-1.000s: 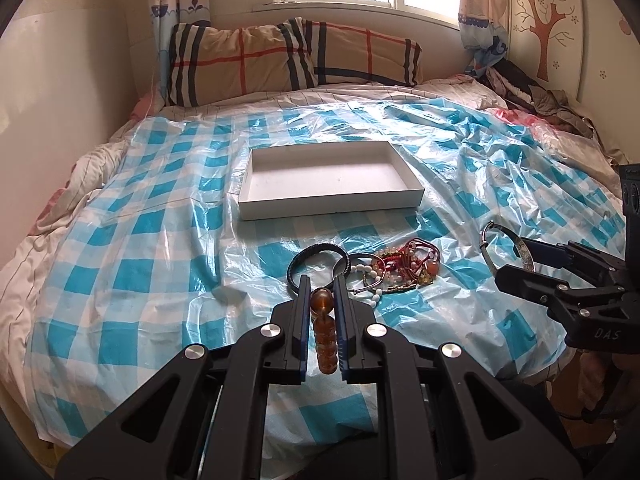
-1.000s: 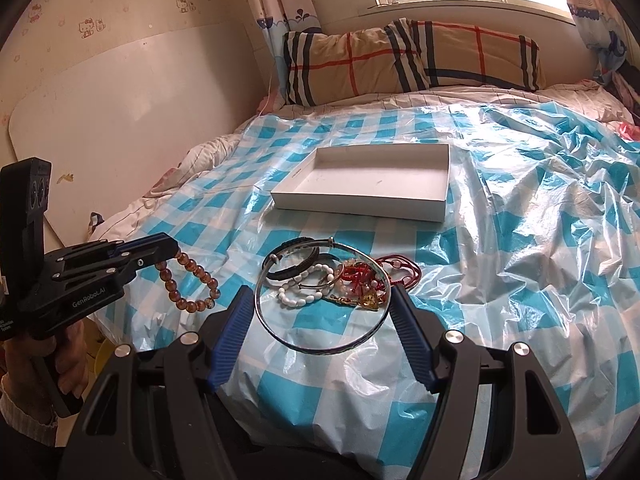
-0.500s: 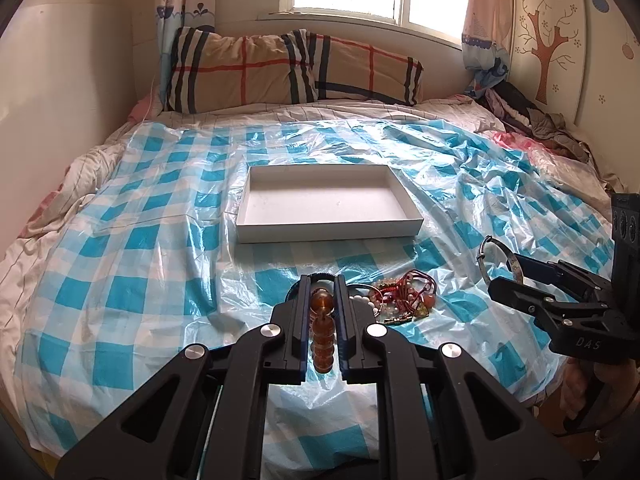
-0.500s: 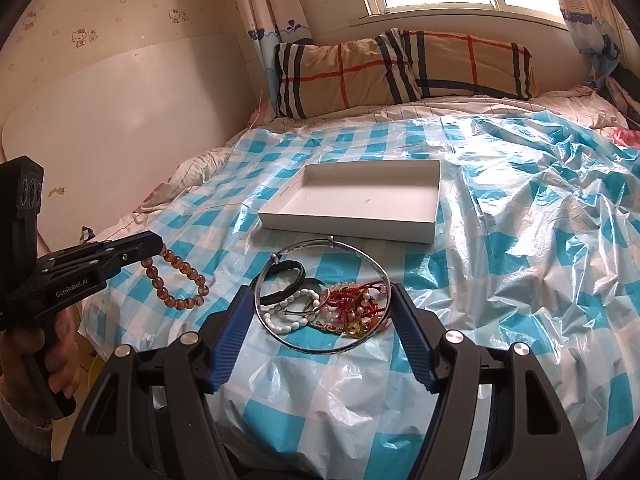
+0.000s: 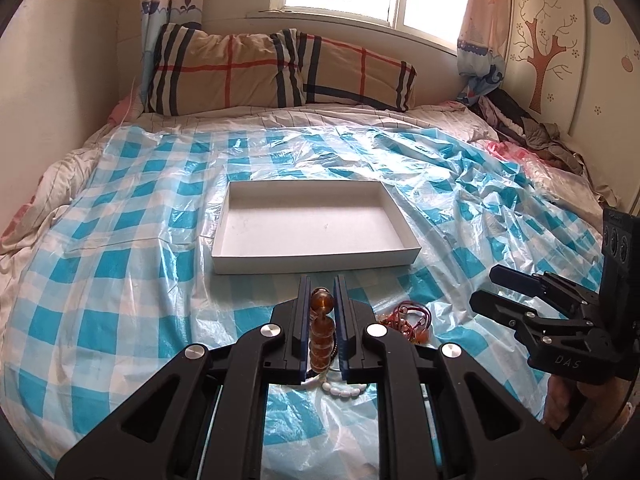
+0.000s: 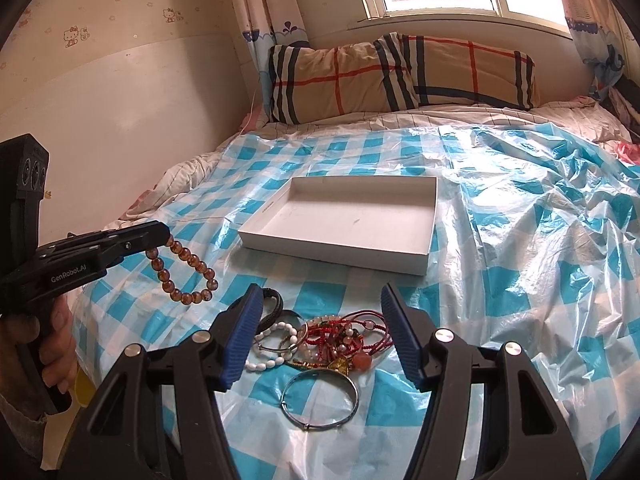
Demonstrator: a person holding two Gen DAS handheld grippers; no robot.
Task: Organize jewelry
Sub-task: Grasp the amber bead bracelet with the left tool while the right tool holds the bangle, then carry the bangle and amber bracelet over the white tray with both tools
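The left gripper (image 5: 323, 300) is clamped narrowly on an amber bead bracelet (image 6: 182, 270): round, glossy, translucent brown beads strung in a loop that hangs free below the fingertips, above the sheet and to the near left of the white tray (image 6: 428, 258). From the left wrist view the beads stack in a column between the two dark pads (image 5: 301, 320).

The right gripper (image 6: 320, 328) has just been closing its jaws a little, yet they stand wide with nothing pressed between the blue ribbed pads (image 6: 244, 332). A thin silver bangle (image 6: 320, 400) lies flat on the blue-and-white checked plastic sheet (image 6: 520, 280), nearer the camera than the tray and just on the near side of the jewelry pile (image 6: 340, 340).

That pile sits close in front of the tray's near wall: red cords knotted with small beads, a white bead bracelet (image 6: 266, 360), a black band (image 6: 272, 308), a gold-coloured piece and an orange stone, all tangled together.

The tray is a shallow white rectangular box with low walls, lying on the sheet in the middle of the bed; nothing shows inside it. Beyond it, a plaid pillow (image 5: 280, 72) rests against the wall under the window
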